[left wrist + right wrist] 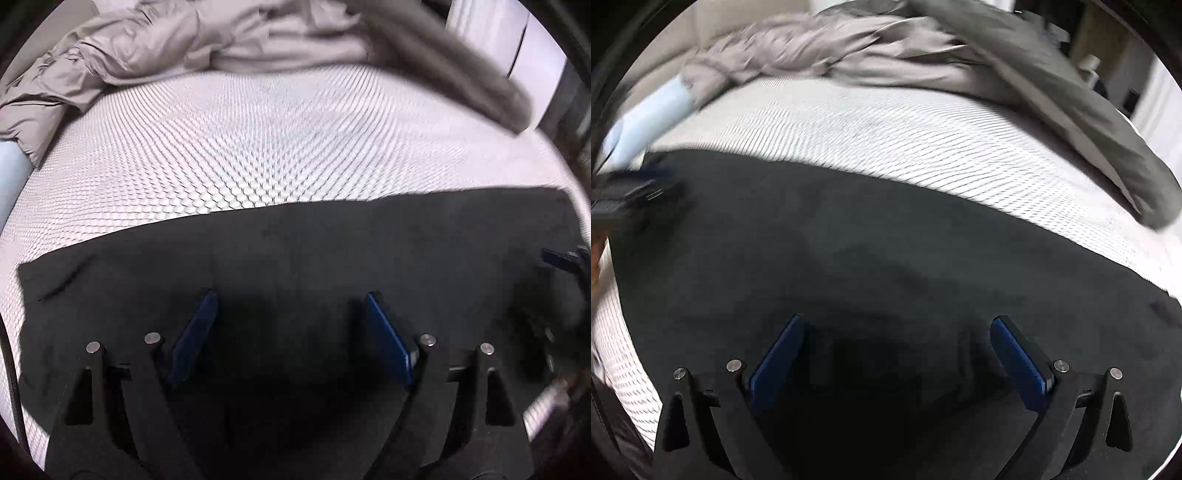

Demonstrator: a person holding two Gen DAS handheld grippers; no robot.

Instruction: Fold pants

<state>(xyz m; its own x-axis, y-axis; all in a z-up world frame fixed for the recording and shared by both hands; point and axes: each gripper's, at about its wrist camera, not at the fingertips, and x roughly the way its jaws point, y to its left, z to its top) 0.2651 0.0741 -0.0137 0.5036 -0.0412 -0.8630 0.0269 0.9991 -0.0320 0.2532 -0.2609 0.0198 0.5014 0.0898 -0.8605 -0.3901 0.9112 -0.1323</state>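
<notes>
Dark pants lie flat as a folded band across the white textured mattress; they also fill the lower half of the right wrist view. My left gripper is open and empty, with its blue pads just above the pants. My right gripper is open and empty over the pants too. The right gripper's tip shows at the right edge of the left wrist view. The left gripper shows blurred at the left edge of the right wrist view.
A crumpled grey duvet is bunched along the far side of the mattress and hangs down on the right. A light blue pillow lies at the far left. Furniture stands beyond the bed at the right.
</notes>
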